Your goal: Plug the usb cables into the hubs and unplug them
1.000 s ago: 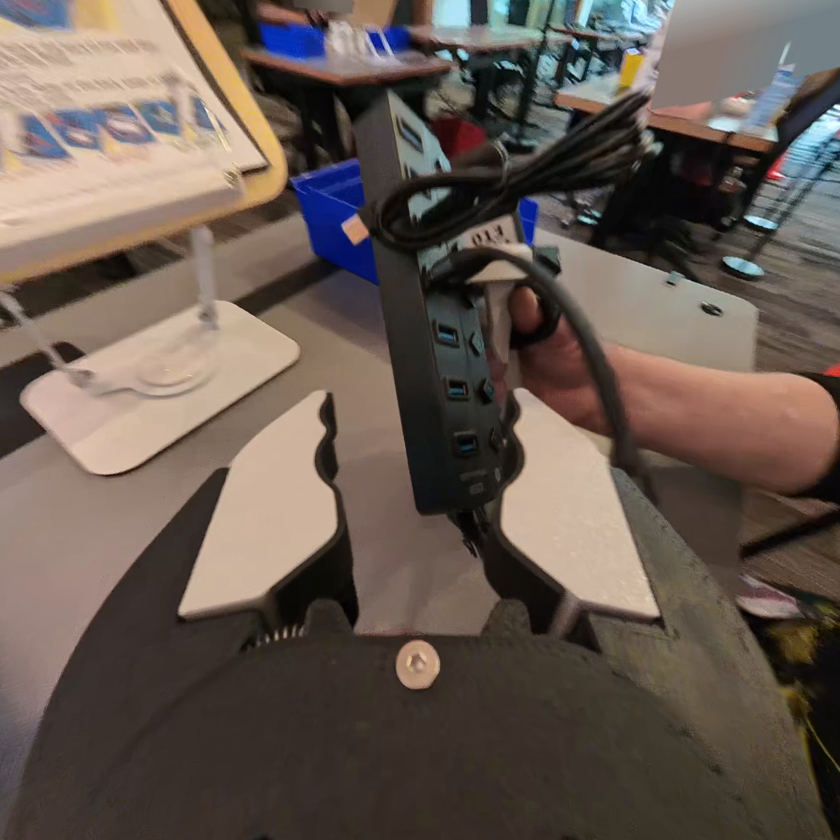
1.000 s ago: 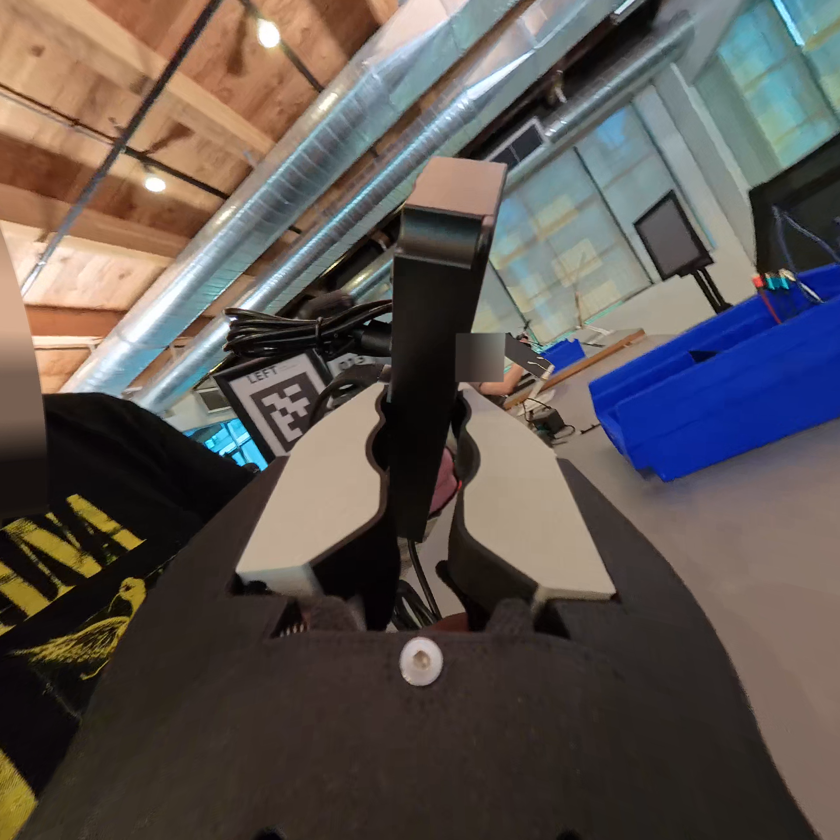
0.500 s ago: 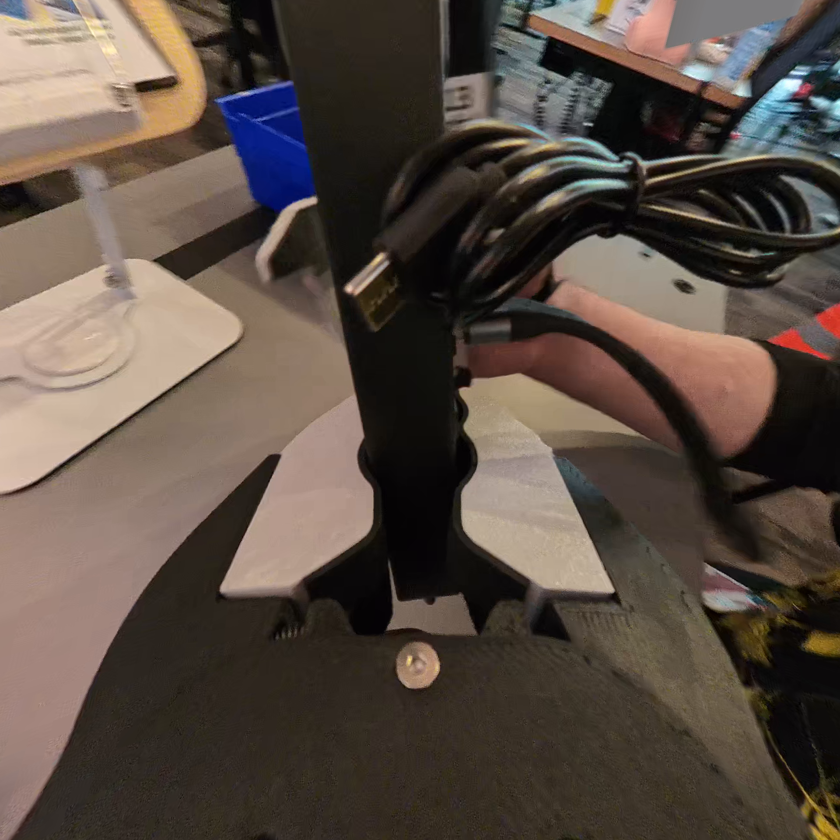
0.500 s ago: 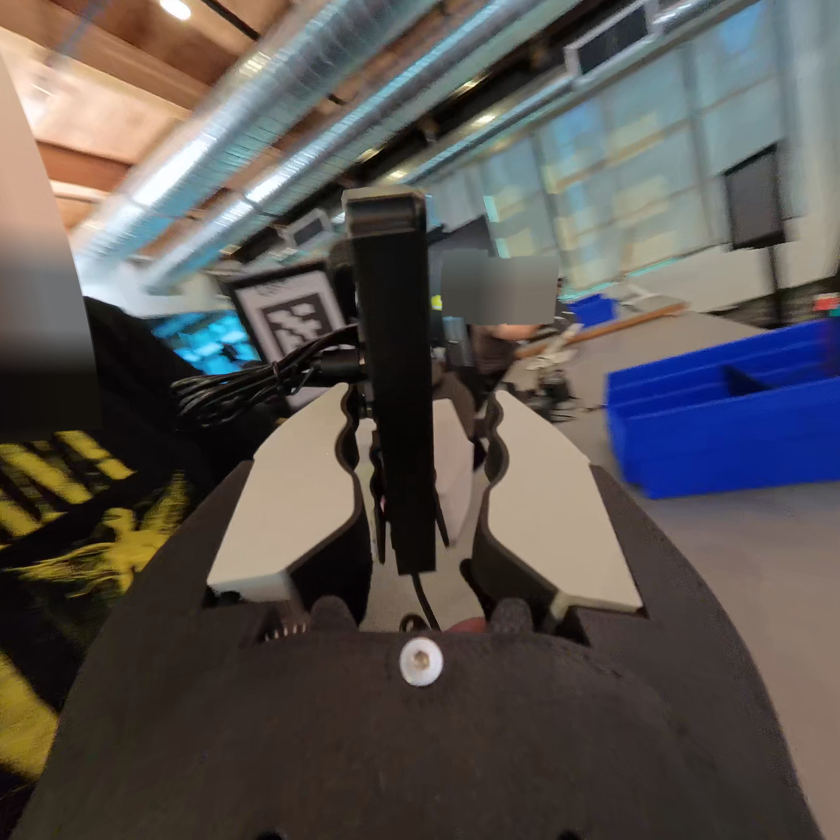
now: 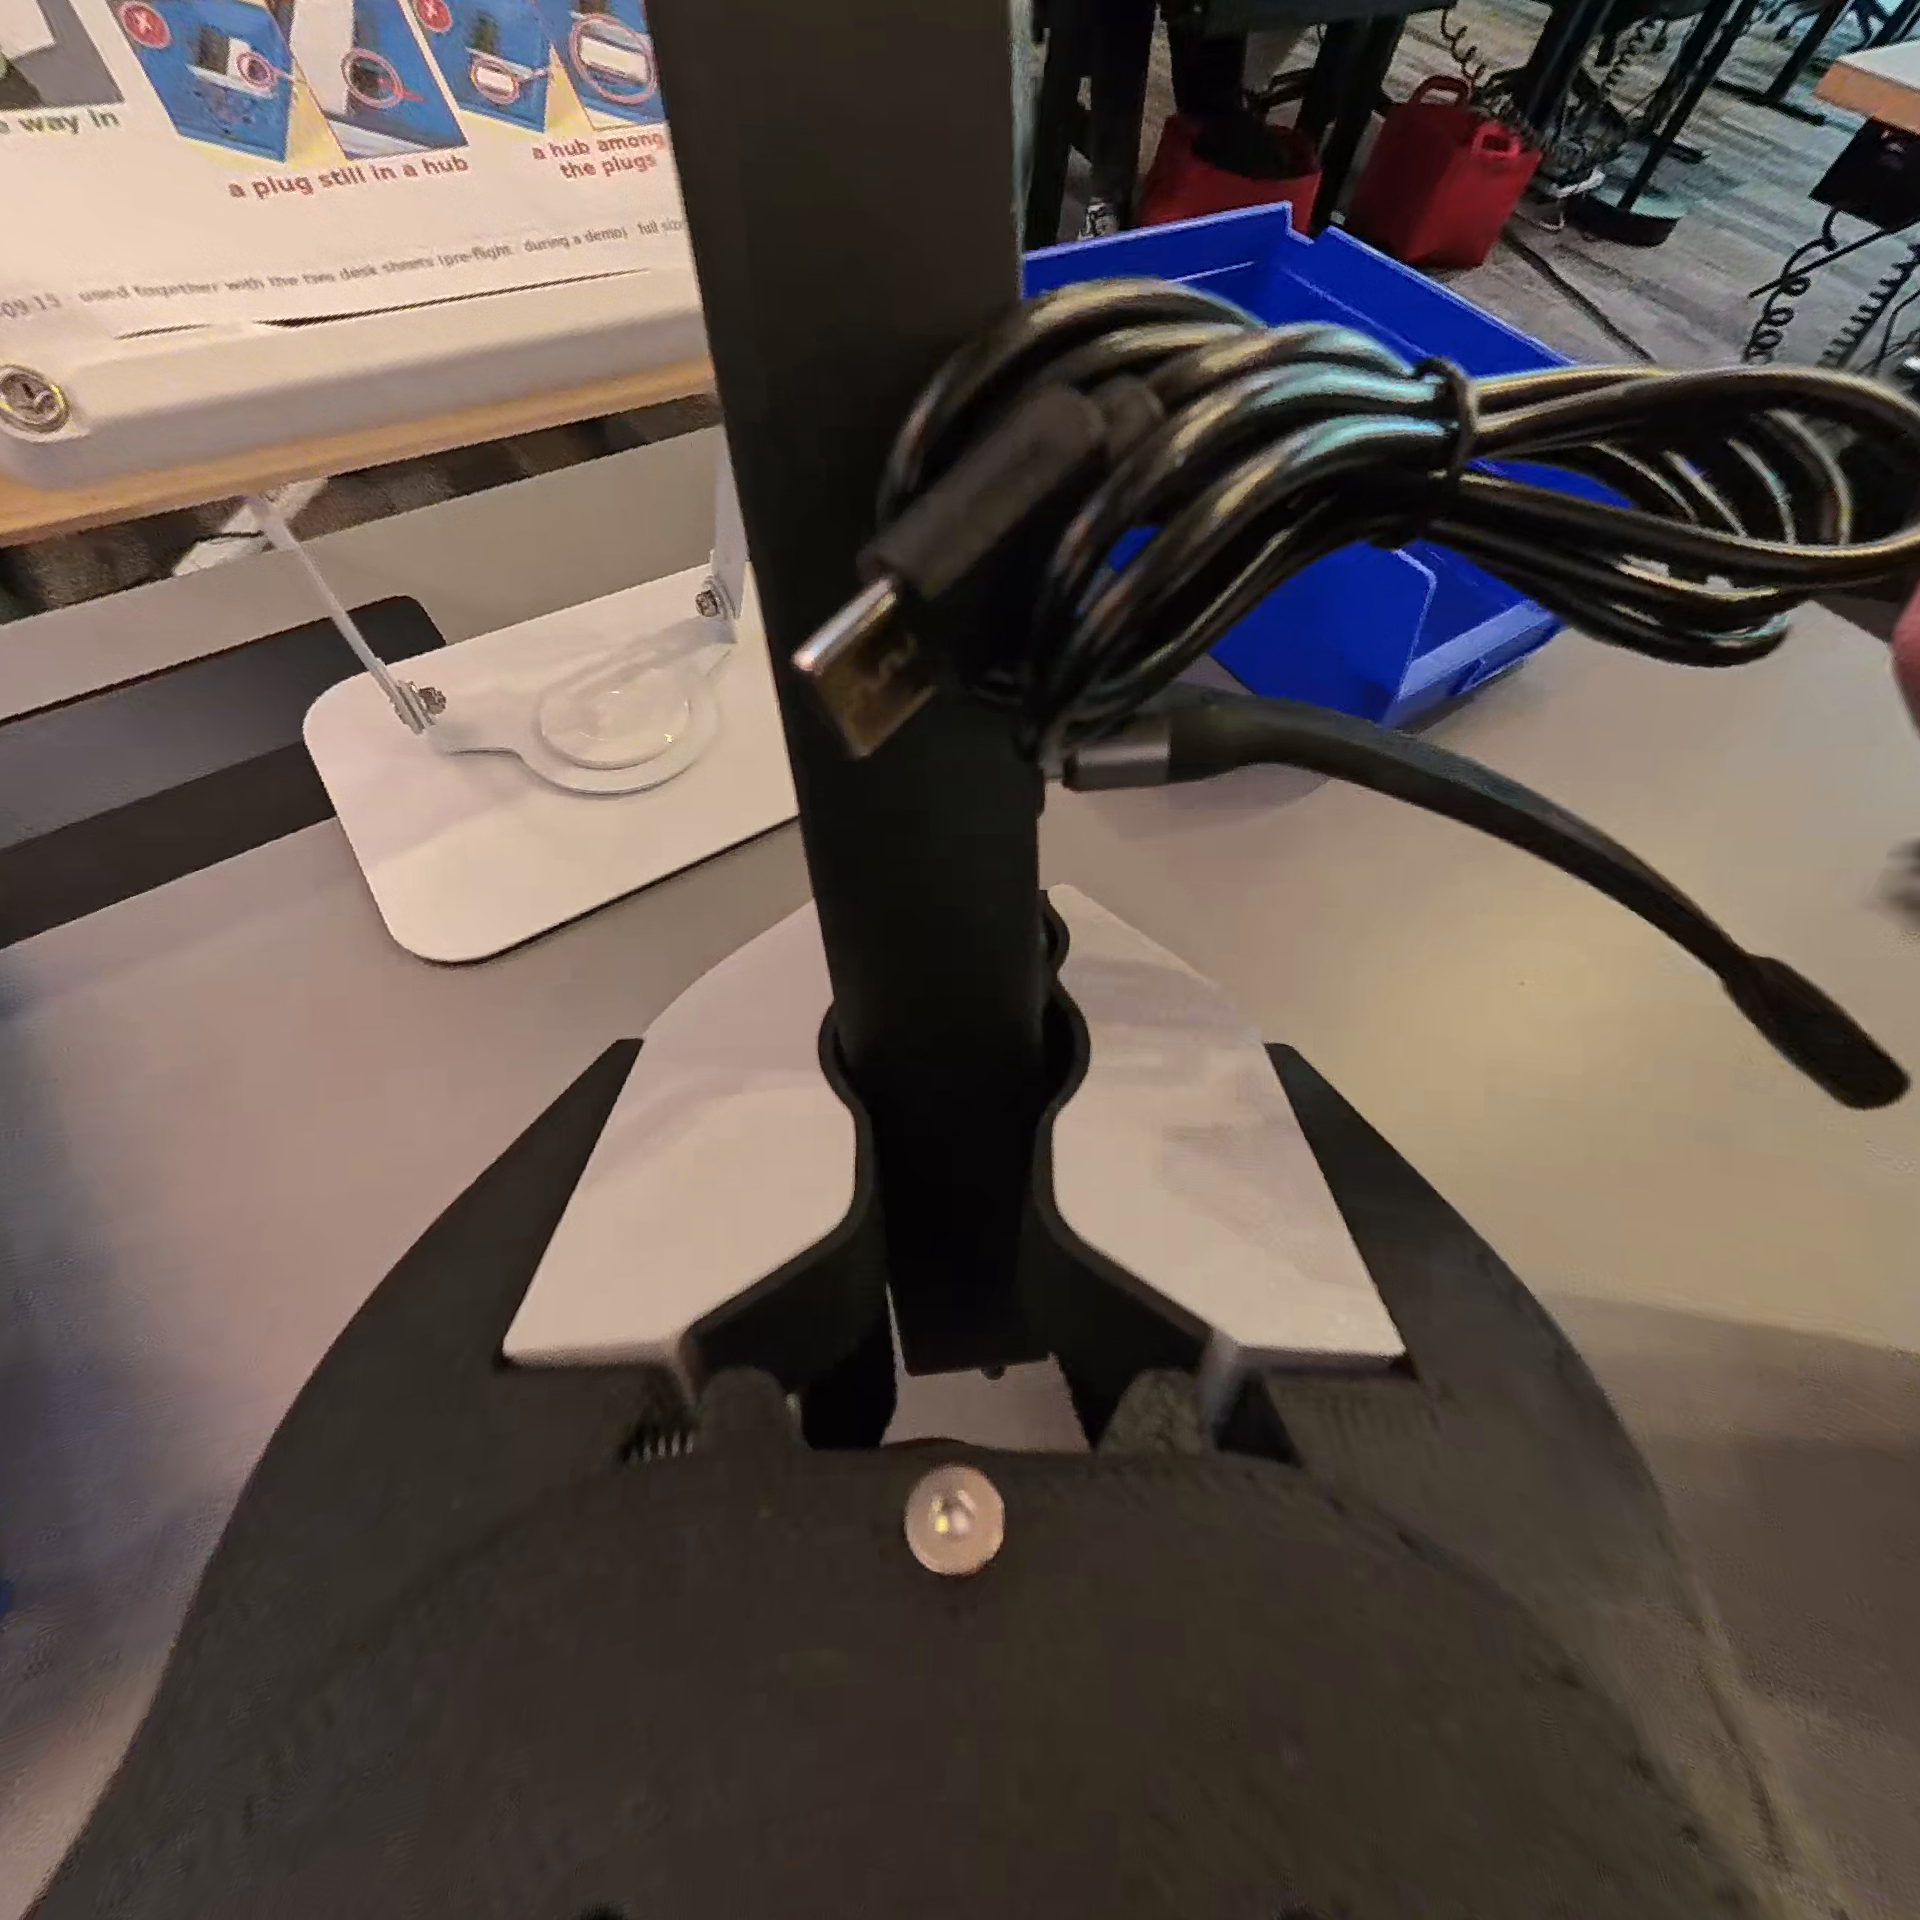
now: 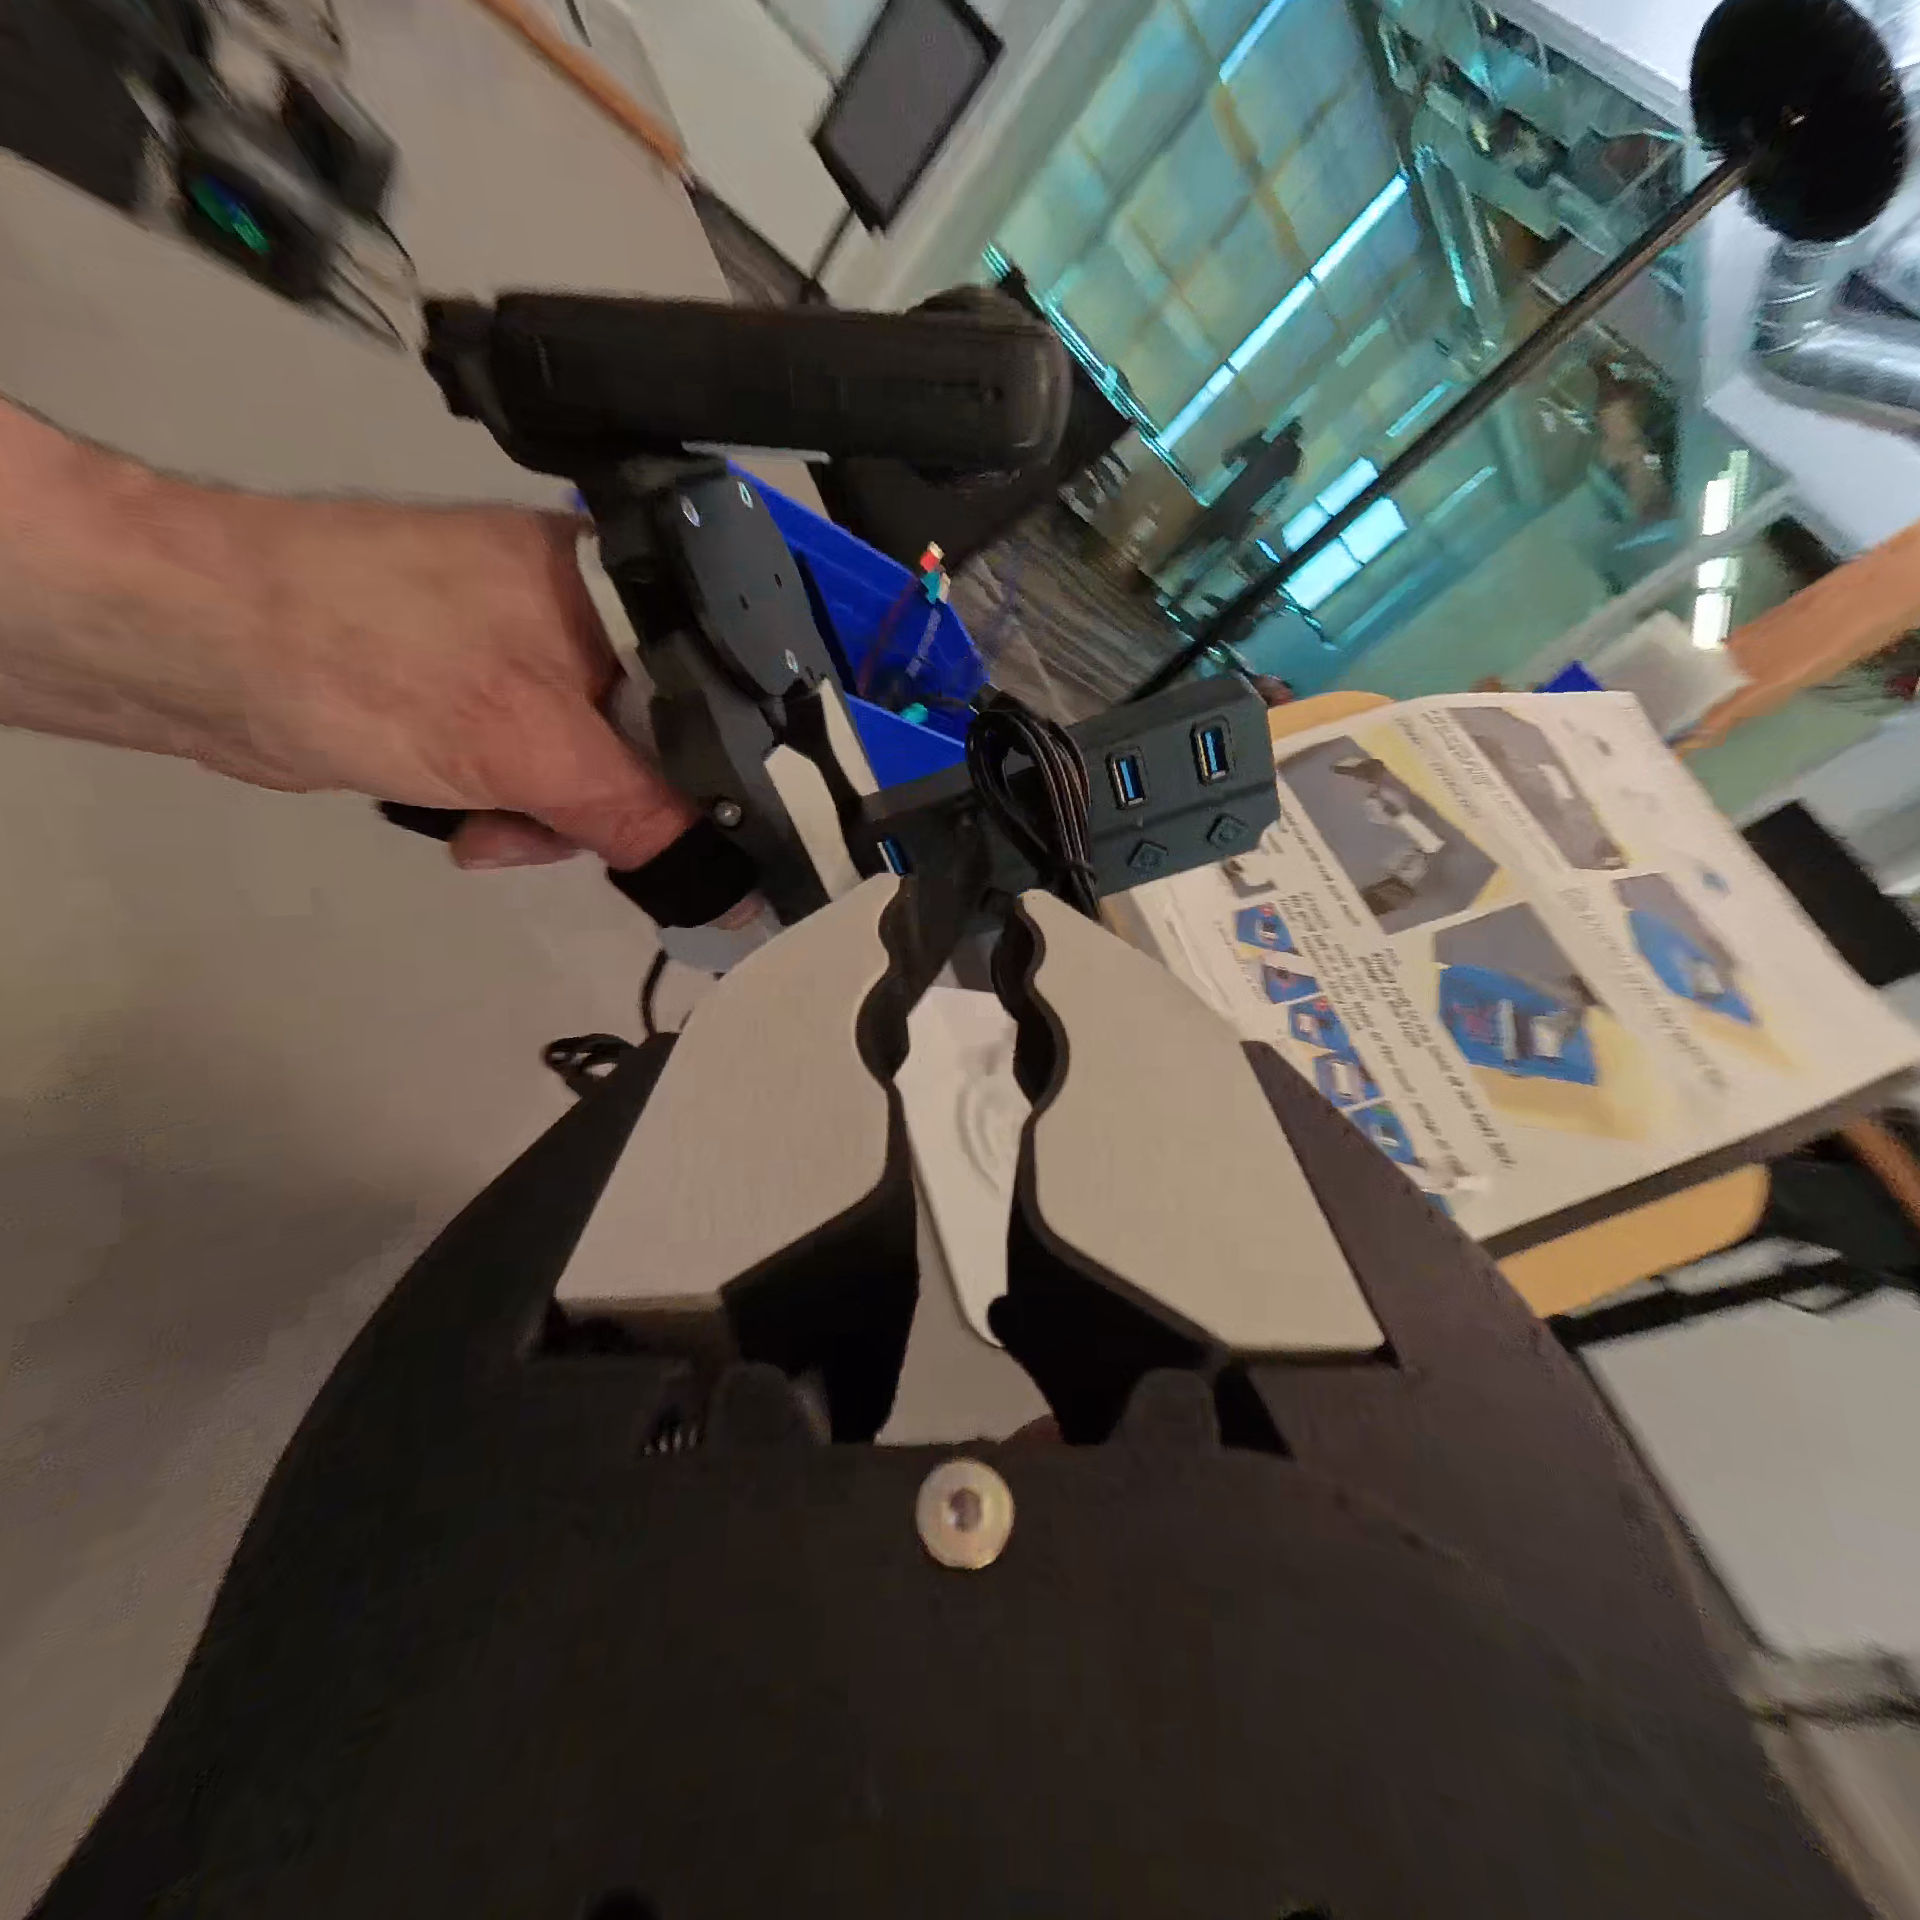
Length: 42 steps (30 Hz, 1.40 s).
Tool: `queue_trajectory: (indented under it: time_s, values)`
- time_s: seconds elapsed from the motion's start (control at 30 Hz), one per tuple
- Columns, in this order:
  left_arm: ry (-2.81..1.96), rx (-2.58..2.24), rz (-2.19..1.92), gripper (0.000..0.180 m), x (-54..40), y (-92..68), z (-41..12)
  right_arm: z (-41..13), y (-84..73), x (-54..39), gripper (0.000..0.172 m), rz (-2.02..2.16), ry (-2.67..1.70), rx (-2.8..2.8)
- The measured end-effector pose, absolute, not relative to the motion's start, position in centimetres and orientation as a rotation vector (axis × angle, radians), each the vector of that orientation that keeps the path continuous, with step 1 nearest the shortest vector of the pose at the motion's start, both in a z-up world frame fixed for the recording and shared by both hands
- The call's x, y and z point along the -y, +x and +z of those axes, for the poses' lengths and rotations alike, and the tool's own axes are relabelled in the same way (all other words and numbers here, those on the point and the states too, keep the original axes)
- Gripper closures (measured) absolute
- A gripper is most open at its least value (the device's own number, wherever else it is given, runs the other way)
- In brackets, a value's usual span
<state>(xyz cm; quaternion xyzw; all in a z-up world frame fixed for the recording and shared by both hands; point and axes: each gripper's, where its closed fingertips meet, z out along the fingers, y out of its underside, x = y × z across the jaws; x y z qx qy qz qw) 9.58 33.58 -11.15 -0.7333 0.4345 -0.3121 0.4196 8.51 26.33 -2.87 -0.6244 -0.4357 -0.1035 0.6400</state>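
In the left wrist view my left gripper (image 5: 935, 935) is shut on a black USB hub (image 5: 842, 416) and holds it upright above the grey table (image 5: 1455, 1039). A tied coil of thin black cable (image 5: 1351, 468) hangs at the hub, its bare USB plug (image 5: 862, 665) loose. A thicker black cable (image 5: 1455, 821) leaves the hub by a grey connector (image 5: 1122, 753) and dangles right. In the right wrist view my right gripper (image 6: 961, 914) stands before the hub (image 6: 1174, 800) and the left gripper (image 6: 831, 769), jaws narrow, nothing pressed between them.
A printed instruction sheet (image 5: 312, 208) leans on a stand with a white base (image 5: 520, 831) at the back left. A blue bin (image 5: 1351, 312) sits behind the hub. A person's hand (image 6: 364, 665) holds the left gripper's handle. The sheet also shows in the right wrist view (image 6: 1507, 935).
A second ago my right gripper held the hub and my left was open around it. The left shut on the hub; the right opened, let go, swung away and narrowed its jaws.
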Motion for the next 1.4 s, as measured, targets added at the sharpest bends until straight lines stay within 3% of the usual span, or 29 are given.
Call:
queue_trajectory:
  time_s: [0.23,0.43,0.5,0.63,0.7,1.4]
  values:
    - [-1.853,-1.064,-0.684,0.153,-34.2,9.3,-11.3,-4.5,8.7,-30.2,0.165,-0.542,-1.455,1.042]
    - [-1.867,-1.062,-0.702,0.153,-33.9,10.0,-11.5,-4.6,8.5,-30.2,0.164,-0.611,-1.445,1.103]
    - [-1.865,-1.061,-0.693,0.153,-33.7,10.3,-11.5,-5.3,9.8,-31.5,0.153,-0.693,-1.519,1.077]
    - [-1.865,-1.054,-0.657,0.153,-34.1,10.3,-11.7,-5.6,10.1,-32.3,0.159,-0.777,-1.491,1.098]
    - [-1.842,-1.070,-0.565,0.152,-34.3,10.1,-11.8,-5.6,10.3,-32.5,0.165,-0.777,-1.501,1.085]
    - [-1.831,-1.141,-0.598,0.154,-34.9,10.3,-11.2,-6.6,10.0,-32.9,0.166,-0.719,-1.531,1.083]
